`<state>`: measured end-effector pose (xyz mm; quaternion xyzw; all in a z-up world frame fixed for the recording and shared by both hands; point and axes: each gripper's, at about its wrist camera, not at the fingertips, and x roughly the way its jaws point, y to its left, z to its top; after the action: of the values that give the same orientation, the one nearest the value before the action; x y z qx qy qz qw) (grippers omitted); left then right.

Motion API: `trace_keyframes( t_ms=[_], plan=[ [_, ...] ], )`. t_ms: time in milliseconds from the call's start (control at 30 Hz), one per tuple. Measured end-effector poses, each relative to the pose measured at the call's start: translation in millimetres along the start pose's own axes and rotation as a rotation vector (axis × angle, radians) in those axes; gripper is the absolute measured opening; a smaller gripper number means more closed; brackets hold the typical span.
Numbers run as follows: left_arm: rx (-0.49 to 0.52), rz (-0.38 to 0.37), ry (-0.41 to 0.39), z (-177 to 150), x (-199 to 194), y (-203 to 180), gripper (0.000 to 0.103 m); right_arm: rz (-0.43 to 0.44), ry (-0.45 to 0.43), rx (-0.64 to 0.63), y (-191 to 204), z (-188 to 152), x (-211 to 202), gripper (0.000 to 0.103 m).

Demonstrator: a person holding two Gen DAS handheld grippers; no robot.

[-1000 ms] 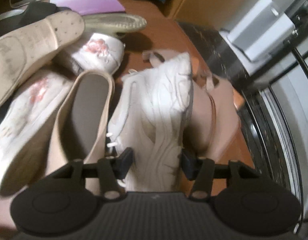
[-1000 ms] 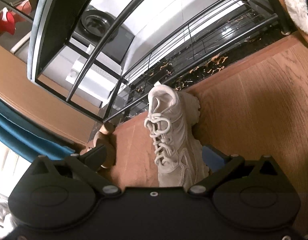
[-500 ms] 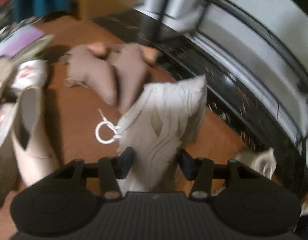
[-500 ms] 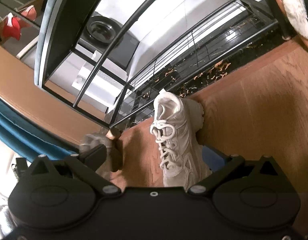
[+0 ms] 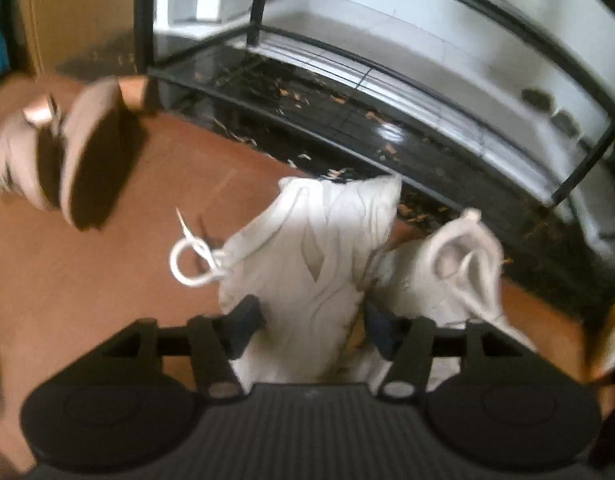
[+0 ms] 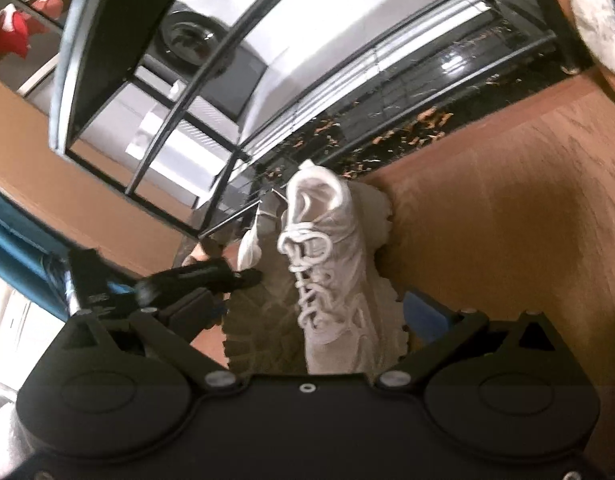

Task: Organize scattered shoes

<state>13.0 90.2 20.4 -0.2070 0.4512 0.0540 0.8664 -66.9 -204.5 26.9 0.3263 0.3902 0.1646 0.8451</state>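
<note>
Across the upper half of both wrist views runs the black shoe rack, its lowest wire shelf bare, standing on a dark speckled floor strip that borders the brown wood floor.

Lower centre, left wrist view: white sneaker, sole side up, lies on its side between the fingers of the left gripper. Long axis runs from the bottom of the frame up toward the rack; loose lace loop trails to its left. Jaws opening; a thin gap shows beside the right pad, so I read the shoe as let go, not clamped.

Right of it, touching or nearly so: the upright matching sneaker, laces up, heel opening toward the rack, long axis roughly parallel to the first.

Right wrist view: same upright sneaker sits centre frame between the wide-spread fingers of the right gripper, pads clear of it on both sides: released, hovering. The tipped shoe's lugged sole shows at its left, with the left gripper's black finger entering from the left.

Judgement: pair is side by side just short of the rack edge; the tipped shoe needs rolling upright. Left hand is nearer to it, pitched steeply down.

Upper left, left view: two taupe heeled shoes, well apart from the pair.
</note>
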Motion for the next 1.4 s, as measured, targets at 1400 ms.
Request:
trace_keyframes(
  t_ms=[1400],
  plan=[
    [-0.623,0.283,-0.188,17,-12,130,0.101,-0.435,0.266,-0.784,155,-60,225,0.092]
  ],
)
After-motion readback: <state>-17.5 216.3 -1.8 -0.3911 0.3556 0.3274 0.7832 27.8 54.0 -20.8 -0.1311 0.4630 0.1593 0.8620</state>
